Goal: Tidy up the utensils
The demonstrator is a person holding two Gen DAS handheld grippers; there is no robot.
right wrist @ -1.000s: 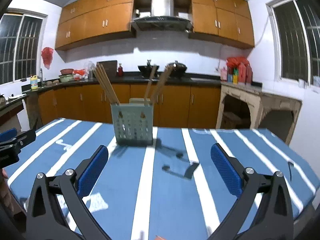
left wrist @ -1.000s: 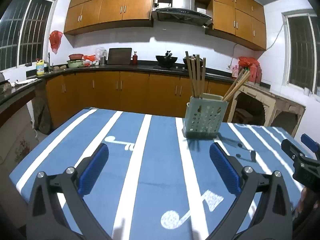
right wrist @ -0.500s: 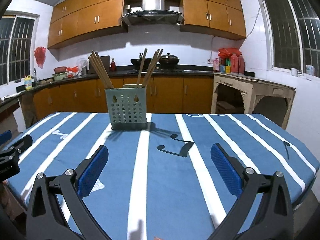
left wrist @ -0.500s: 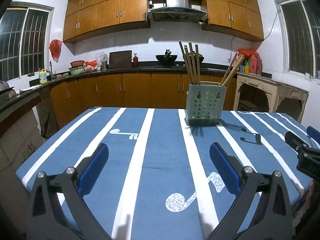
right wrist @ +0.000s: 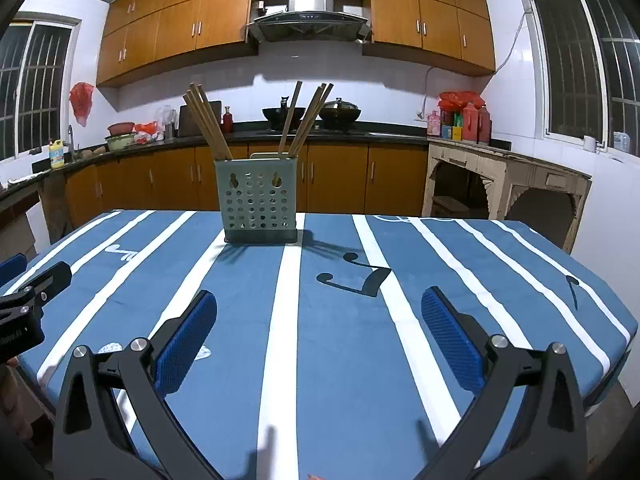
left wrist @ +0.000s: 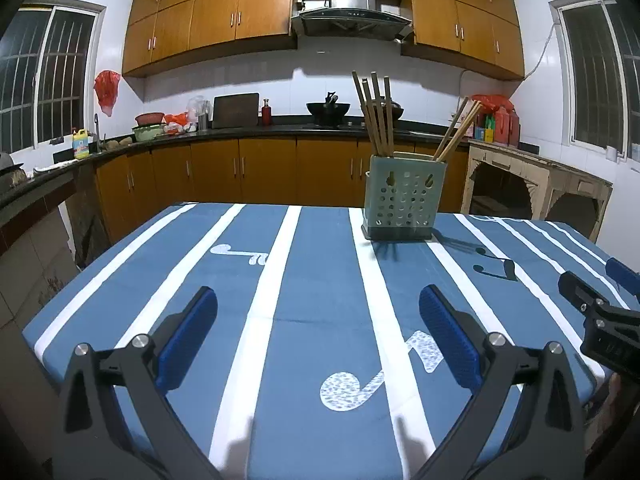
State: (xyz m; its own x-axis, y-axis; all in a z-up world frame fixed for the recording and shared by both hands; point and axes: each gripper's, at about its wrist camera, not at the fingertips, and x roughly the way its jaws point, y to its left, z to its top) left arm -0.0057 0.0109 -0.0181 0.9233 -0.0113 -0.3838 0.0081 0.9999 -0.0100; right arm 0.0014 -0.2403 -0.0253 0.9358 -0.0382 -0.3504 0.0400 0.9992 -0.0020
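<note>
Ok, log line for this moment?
left gripper: open, empty | right gripper: open, empty | chopsticks: in utensil holder | holder: upright on striped tablecloth

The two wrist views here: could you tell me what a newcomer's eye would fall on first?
First, the pale green perforated holder standing upright on the far part of the blue, white-striped tablecloth, with two bunches of wooden chopsticks fanning out of its top. Next, the open left gripper and right gripper in the foreground, each empty above the cloth. Behind, orange-brown cabinets line the wall.
</note>
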